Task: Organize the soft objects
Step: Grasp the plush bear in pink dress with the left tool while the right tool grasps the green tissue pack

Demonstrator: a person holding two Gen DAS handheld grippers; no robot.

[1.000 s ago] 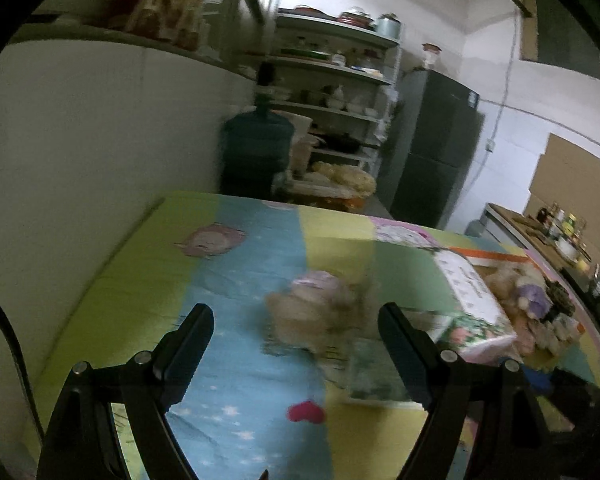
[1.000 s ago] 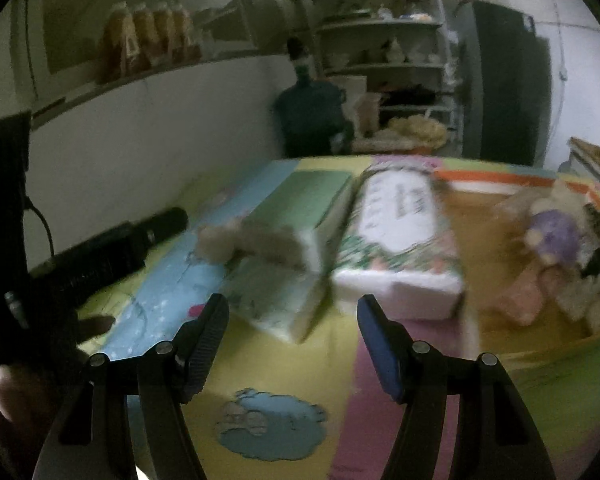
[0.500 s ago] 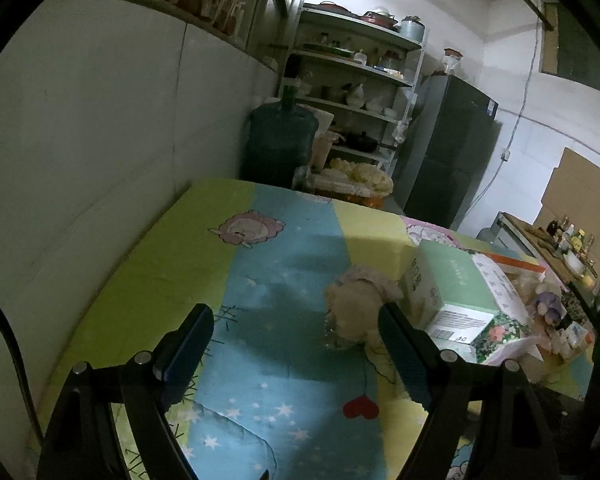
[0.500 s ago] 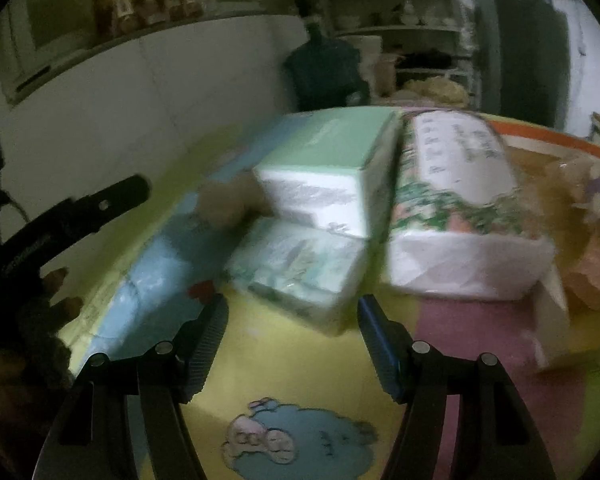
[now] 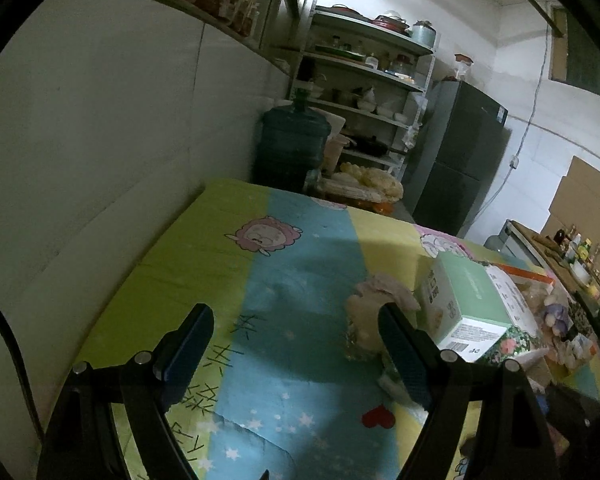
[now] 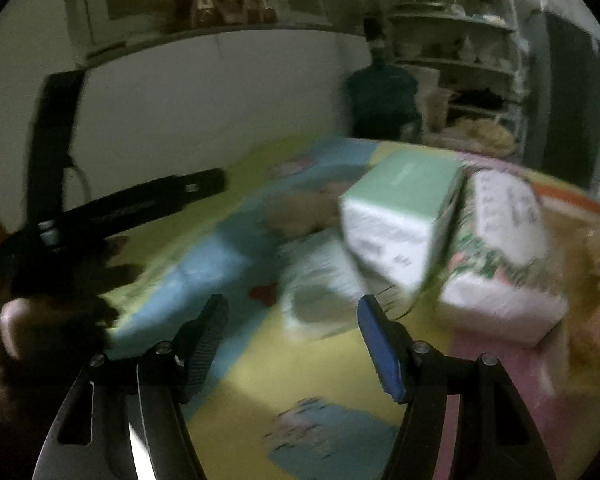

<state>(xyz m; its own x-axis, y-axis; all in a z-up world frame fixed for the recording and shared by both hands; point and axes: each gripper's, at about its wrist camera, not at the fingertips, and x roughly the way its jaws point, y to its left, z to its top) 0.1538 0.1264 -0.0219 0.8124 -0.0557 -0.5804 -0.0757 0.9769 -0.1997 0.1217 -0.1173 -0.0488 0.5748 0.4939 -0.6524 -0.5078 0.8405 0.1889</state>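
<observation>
While the soft toy (image 5: 374, 312) lies on the sheet (image 5: 300, 280) beside the green box (image 5: 466, 300), the left gripper (image 5: 296, 340) tilts down, wide and empty. The right gripper (image 6: 292, 336) is opening over a small pack (image 6: 320, 284), not touching. Bare sheet runs left to the wall (image 5: 100, 160).

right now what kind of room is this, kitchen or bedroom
Most likely a home kitchen or pantry: open shelves of dishes and pots, a dark fridge, and a big water jug beyond the table's cartoon cloth.
</observation>
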